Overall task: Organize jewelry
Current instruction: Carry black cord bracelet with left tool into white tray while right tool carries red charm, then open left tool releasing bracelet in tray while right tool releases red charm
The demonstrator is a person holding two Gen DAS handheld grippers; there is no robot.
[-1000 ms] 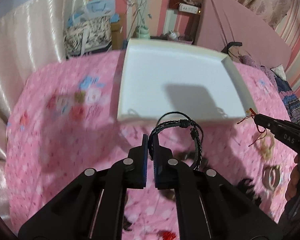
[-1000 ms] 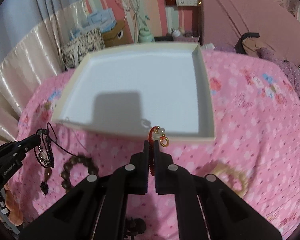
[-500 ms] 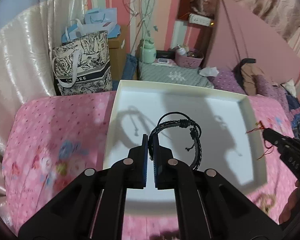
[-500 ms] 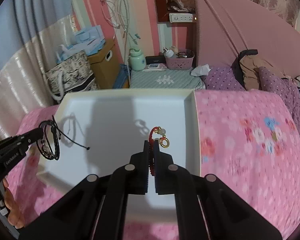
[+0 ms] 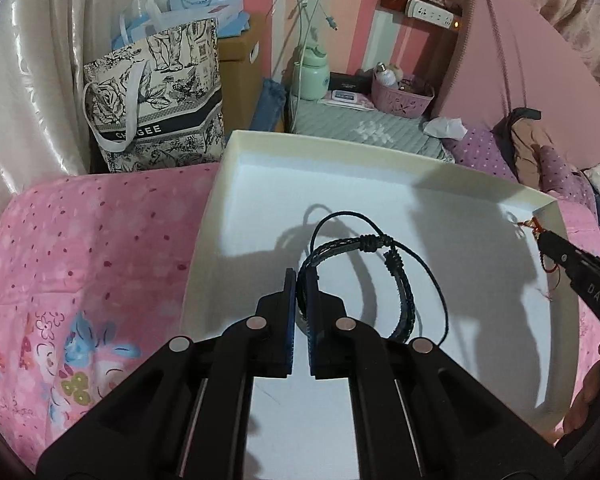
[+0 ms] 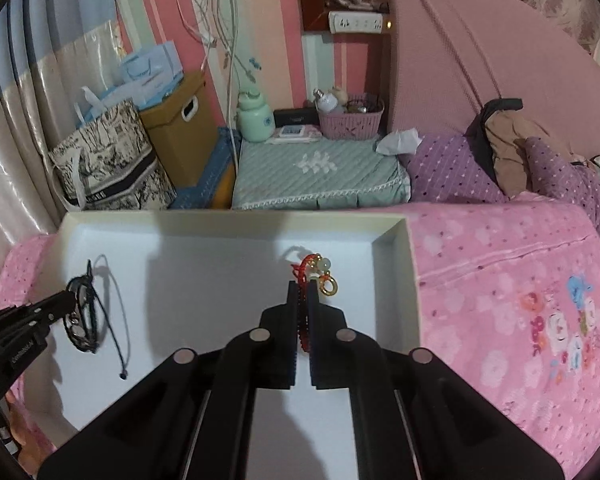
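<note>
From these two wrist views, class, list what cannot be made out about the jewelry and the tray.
- White tray: near edge hidden by the left gripper.
- Black bracelet: pinched part hidden between its fingers.
- Red bracelet: mostly hidden inside the right gripper.
- Its beads: too small.

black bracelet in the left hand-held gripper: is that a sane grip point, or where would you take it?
Probably sane. The left hand-held gripper is shut on the braided band of the black bracelet, edge-on from outside the loop. The band is the thickest, stiffest part; the thin cord loop and its loose tail would likely slip. It hangs over the white tray.
</note>
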